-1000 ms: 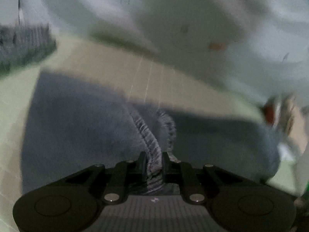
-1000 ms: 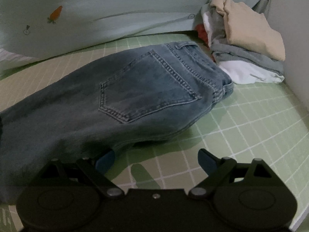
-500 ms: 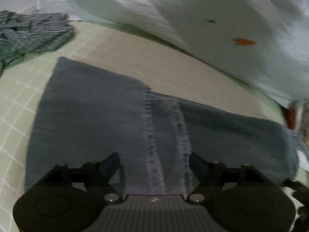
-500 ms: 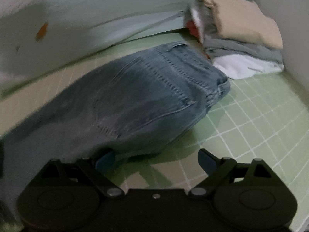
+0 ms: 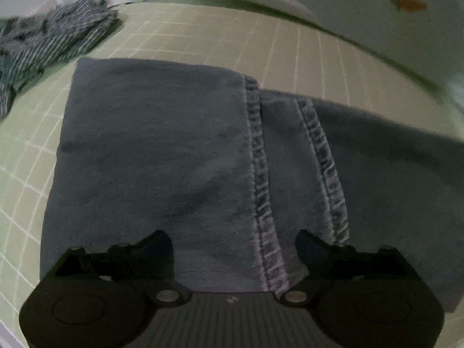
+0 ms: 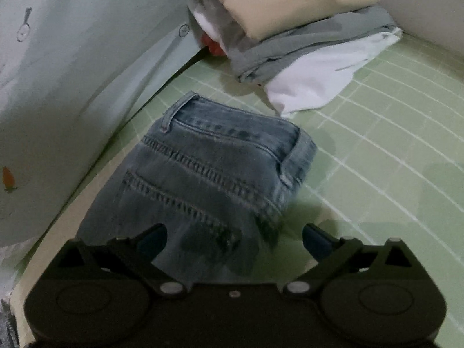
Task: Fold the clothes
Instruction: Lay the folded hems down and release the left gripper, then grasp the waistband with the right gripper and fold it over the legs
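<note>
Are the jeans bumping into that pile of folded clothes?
Apart. The right wrist view shows bare green mat between the jeans and the pile of folded clothes.

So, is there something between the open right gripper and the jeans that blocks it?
Nothing visible does. The right gripper is open just above the jeans, with no object between them. The stack of folded clothes lies farther back, clear of them.
</note>
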Action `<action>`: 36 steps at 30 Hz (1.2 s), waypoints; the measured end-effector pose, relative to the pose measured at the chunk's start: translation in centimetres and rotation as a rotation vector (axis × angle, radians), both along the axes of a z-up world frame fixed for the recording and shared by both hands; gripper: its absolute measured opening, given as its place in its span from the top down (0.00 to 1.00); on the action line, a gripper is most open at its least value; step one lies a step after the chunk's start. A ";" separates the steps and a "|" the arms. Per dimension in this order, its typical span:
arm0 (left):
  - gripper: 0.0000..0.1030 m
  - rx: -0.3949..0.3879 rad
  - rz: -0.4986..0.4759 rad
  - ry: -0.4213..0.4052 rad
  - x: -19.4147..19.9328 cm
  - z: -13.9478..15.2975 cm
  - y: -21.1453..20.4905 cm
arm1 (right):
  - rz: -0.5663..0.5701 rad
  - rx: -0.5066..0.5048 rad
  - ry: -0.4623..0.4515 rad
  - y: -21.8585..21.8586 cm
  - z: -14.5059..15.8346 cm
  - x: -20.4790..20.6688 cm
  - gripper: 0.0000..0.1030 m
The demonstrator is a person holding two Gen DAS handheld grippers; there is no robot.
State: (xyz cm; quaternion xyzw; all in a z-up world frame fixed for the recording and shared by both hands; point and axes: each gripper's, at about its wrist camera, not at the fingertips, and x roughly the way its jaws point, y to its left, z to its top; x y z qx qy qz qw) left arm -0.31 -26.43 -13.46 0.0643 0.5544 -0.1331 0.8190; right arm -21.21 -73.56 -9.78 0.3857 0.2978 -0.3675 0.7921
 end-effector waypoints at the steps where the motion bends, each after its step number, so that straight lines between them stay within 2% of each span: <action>1: 0.04 0.006 0.005 0.000 0.0 -0.1 -0.1 | 0.001 -0.006 0.009 -0.2 -0.2 0.5 0.02; 4: 0.00 0.024 0.015 0.000 0.1 -0.4 -0.4 | -0.001 -0.046 0.041 -0.2 -0.7 1.7 0.02; 10: 0.00 0.065 0.013 -0.018 0.2 -0.8 -1.3 | 0.012 -0.097 0.087 0.3 -0.9 2.8 0.02; 11: 0.00 0.064 0.008 -0.018 0.3 -0.8 -1.3 | 0.016 -0.098 0.087 0.4 -0.8 2.9 0.04; 12: 0.00 0.064 0.003 -0.017 0.4 -0.9 -1.4 | 0.017 -0.100 0.076 0.4 -0.8 2.8 0.16; 13: 0.00 0.065 0.000 -0.015 0.4 -0.8 -1.5 | 0.013 -0.103 0.060 0.6 -0.6 2.6 0.23; 14: 0.00 0.064 -0.002 -0.013 0.5 -0.8 -1.6 | 0.002 -0.107 0.060 0.6 -0.5 2.5 0.40; 15: 0.00 0.058 -0.001 -0.011 0.5 -0.8 -1.5 | -0.003 -0.110 0.055 0.7 -0.3 2.3 0.53; 17: 0.00 0.043 0.002 -0.008 0.6 -0.7 -1.2 | 0.000 -0.110 0.018 0.7 0.5 1.8 0.66; 20: 0.00 -0.023 0.010 -0.020 0.9 0.1 -0.2 | 0.056 -0.187 -0.010 2.0 2.8 1.8 0.75; 24: 0.00 -0.093 0.006 -0.103 0.7 2.6 1.6 | 0.166 -0.354 -0.029 5.9 7.0 2.6 0.77; 29: 0.00 -0.148 0.015 -0.189 0.5 5.6 5.1 | 0.313 -0.555 -0.047 12.9 11.0 4.5 0.77; 32: 0.00 -0.173 0.028 -0.217 0.5 6.9 7.7 | 0.408 -0.621 -0.054 17.7 11.9 5.8 0.77; 36: 0.00 -0.174 0.041 -0.231 0.0 7.4 11.0 | 0.500 -0.589 -0.067 23.6 10.6 7.3 0.77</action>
